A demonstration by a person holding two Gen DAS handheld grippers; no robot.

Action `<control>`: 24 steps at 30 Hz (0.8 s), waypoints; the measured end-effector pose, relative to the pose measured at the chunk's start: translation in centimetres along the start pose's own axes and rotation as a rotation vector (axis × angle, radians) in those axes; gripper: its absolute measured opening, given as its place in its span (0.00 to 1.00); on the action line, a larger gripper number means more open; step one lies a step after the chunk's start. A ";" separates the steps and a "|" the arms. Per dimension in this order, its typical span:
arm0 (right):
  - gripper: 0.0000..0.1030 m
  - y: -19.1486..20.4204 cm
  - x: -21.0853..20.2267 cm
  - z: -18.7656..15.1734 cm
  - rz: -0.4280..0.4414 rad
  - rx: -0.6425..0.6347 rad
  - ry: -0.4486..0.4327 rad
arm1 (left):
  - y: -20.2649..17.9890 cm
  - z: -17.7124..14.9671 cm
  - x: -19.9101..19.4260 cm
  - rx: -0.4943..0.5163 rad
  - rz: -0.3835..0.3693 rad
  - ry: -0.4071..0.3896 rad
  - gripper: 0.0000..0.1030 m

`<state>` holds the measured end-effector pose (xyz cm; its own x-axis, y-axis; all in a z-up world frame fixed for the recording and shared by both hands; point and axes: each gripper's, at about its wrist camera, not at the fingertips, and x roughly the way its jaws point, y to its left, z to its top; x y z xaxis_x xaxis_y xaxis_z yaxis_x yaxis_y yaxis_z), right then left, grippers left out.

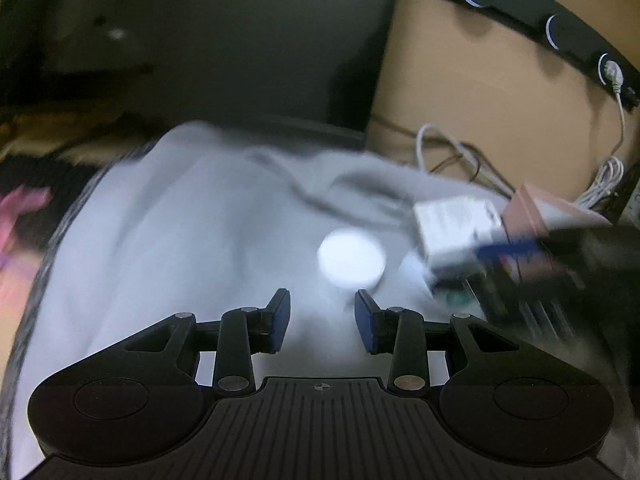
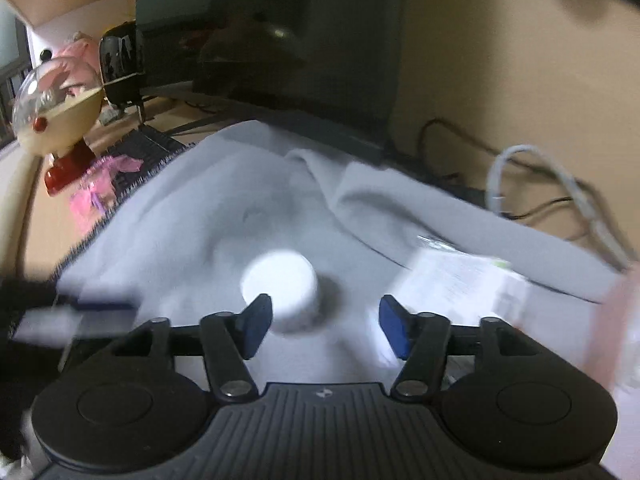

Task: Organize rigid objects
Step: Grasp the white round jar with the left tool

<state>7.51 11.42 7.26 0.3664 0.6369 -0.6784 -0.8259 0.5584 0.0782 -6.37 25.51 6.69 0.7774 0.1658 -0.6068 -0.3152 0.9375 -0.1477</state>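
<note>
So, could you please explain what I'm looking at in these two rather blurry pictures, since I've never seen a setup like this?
There is no robot here: a person holds a two-finger gripper in each hand, and each gripper carries a wide-angle camera looking forward along its fingers. One picture comes from the left gripper, the other from the right gripper; the black parts with blue pads at the bottom are the tools themselves. Both stand open and hold nothing. They hover over a pale grey cloth spread on a desk. On the cloth sits a small white round container, just ahead of the right gripper's left finger, with a white box beside it. In the left view the same container and box appear, plus a pinkish box. A dark monitor stands behind.
</note>
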 end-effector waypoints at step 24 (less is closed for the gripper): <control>0.81 -4.2 -5.3 -12.9 -0.250 0.222 0.007 | -3.8 0.7 4.3 0.184 0.013 -0.053 0.60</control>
<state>3.48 -1.14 1.13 0.5421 0.4627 -0.7015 -0.5969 0.7996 0.0661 -1.45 22.85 5.16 0.8030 0.1896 -0.5649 -0.2242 0.9745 0.0084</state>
